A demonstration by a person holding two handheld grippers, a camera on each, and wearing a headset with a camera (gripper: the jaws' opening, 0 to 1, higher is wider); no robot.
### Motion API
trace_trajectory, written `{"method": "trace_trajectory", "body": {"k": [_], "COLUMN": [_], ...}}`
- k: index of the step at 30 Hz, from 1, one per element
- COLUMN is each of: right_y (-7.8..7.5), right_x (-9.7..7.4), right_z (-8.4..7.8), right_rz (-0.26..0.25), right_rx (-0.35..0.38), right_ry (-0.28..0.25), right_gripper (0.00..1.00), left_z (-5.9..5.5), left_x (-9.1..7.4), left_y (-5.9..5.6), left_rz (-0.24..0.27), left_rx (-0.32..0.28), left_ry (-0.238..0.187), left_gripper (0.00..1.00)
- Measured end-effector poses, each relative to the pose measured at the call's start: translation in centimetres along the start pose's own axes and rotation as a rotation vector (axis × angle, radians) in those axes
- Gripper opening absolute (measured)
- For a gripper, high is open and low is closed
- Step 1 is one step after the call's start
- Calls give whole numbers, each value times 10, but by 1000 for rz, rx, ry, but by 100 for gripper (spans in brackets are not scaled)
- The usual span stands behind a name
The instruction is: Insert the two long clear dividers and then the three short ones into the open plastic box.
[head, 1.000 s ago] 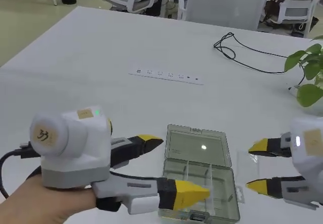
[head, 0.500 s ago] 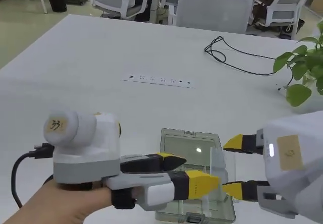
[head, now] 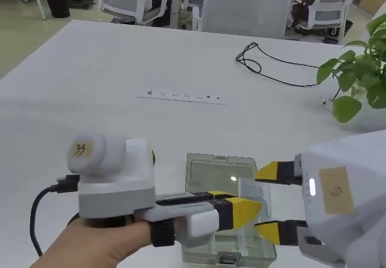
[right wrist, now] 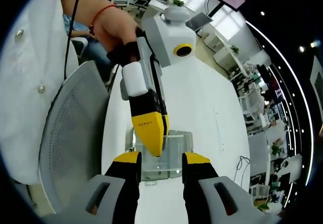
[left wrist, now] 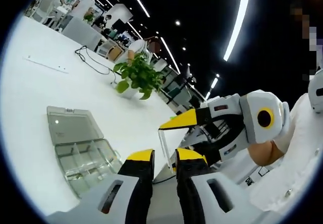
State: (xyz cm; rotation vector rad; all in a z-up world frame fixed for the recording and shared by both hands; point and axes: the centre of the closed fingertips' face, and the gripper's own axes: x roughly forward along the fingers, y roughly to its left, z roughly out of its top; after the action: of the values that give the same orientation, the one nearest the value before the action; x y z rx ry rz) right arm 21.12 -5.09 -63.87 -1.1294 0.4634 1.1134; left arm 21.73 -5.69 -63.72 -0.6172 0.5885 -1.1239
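- One open clear box [head: 208, 172] lies on the white bench [head: 120, 69], close in front of the person. Its lid is folded back flat behind the base. Clear partitions split the base into compartments, but their number is hard to make out.
- One clear divider [head: 250, 188] is held up over the right part of the box.
- The right gripper [head: 257, 200] comes in from the right. Its two jaws are spread wide, and the divider stretches between their yellow tips, clamped by its two ends.
- The left gripper [left wrist: 165, 156] reaches in from the left. Its two jaws are close together with a slim gap between them. In the left gripper view the divider's edge shows in that gap, and I cannot tell whether the jaws touch it.
- The left jaws' tips sit between the right jaws, above the box.
- Farther back on the bench are one white power strip [head: 183, 95] and one looped black cable [head: 265, 66], well apart from the box.
- One green plant [head: 356, 78] stands at the bench's right edge.
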Motion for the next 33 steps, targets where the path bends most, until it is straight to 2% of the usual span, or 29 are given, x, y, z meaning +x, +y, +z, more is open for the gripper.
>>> {"method": "trace_trajectory", "body": {"k": [11, 18, 33], "right_y": [3, 2, 0], "right_x": [-1, 0, 2], "right_z": [-2, -2, -2], "right_rz": [6, 6, -5], "right_rx": [-9, -12, -42], "right_ry": [9, 8, 12], "right_gripper": [32, 33, 33], "left_z": [-5, -4, -3], "left_x": [2, 2, 2], "left_y": [-2, -2, 1], "left_rz": [-12, -19, 9], "left_rx": [-20, -27, -12], "left_ry": [14, 9, -9], "left_gripper": [0, 0, 0]}}
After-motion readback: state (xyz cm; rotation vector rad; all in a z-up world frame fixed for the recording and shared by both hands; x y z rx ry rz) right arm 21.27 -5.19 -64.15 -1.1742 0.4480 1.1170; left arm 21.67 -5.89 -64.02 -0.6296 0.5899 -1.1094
